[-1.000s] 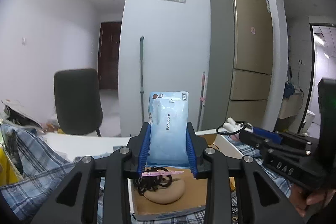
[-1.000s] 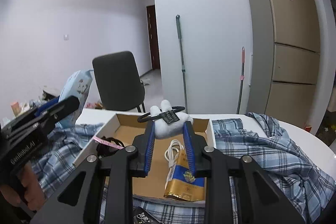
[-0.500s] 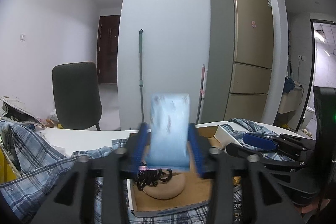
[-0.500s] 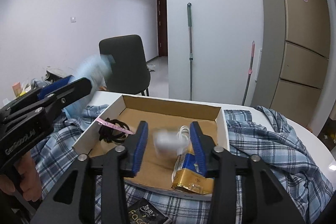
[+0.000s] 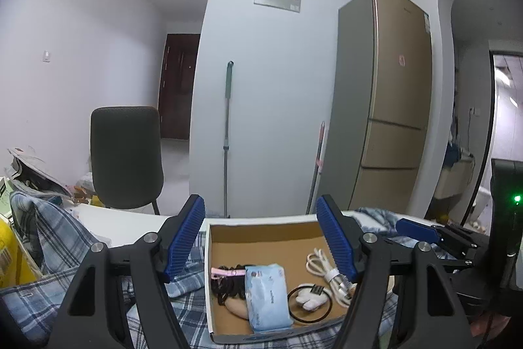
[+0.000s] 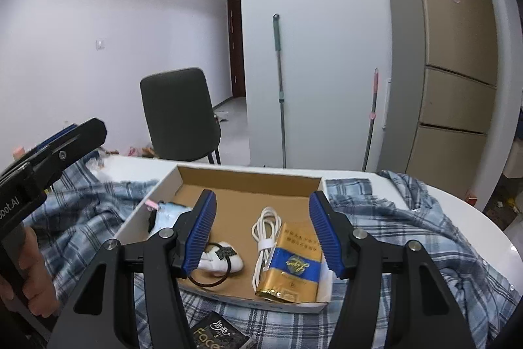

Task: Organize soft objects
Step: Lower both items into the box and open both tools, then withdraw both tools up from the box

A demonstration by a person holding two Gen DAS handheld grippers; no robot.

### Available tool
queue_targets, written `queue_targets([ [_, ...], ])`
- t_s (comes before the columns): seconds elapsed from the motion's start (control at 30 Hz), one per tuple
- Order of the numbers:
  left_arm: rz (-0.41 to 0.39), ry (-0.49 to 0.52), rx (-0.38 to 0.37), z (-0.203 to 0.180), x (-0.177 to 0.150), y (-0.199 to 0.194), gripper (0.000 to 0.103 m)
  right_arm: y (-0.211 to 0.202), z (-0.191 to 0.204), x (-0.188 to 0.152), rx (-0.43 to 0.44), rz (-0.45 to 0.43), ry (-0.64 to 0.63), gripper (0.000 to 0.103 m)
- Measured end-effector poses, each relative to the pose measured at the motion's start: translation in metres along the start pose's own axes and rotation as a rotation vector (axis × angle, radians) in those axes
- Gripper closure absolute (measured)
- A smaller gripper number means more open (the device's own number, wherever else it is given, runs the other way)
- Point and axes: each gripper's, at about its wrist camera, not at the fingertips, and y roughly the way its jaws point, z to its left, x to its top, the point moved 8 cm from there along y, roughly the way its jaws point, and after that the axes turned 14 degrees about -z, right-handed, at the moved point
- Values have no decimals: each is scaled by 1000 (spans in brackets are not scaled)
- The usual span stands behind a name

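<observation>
An open cardboard box (image 5: 261,233) (image 6: 248,182) sits on a blue plaid cloth (image 6: 408,228). In it lie a light blue wipes pack (image 5: 266,296) (image 6: 166,215), a white plush on a black hair band (image 5: 310,298) (image 6: 222,260), a dark hair piece with a pink clip (image 5: 225,278), a white cable (image 5: 327,270) (image 6: 266,229) and a gold-blue packet (image 6: 291,264). My left gripper (image 5: 260,239) is open and empty above the box. My right gripper (image 6: 261,229) is open and empty above the box.
A dark chair (image 5: 126,156) stands behind the table. A mop (image 5: 226,133) leans on the wall beside a gold fridge (image 5: 389,100). A black packet (image 6: 215,332) lies on the cloth near the right gripper. Clutter sits at the far left (image 5: 29,172).
Both grippers opened. The wipes pack dropped from the left gripper into the box. The white plush with hair band dropped from the right gripper into the box.
</observation>
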Motion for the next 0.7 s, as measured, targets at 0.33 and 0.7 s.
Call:
queue_targets([
  [0.33,-125,34,-14,-18,52,-53,30,-54,2,39,-27,-73,1,45],
  [0.7,-181,48,-80,-42,69,-128,30,-113,6,38,-40,-117,-29,45],
])
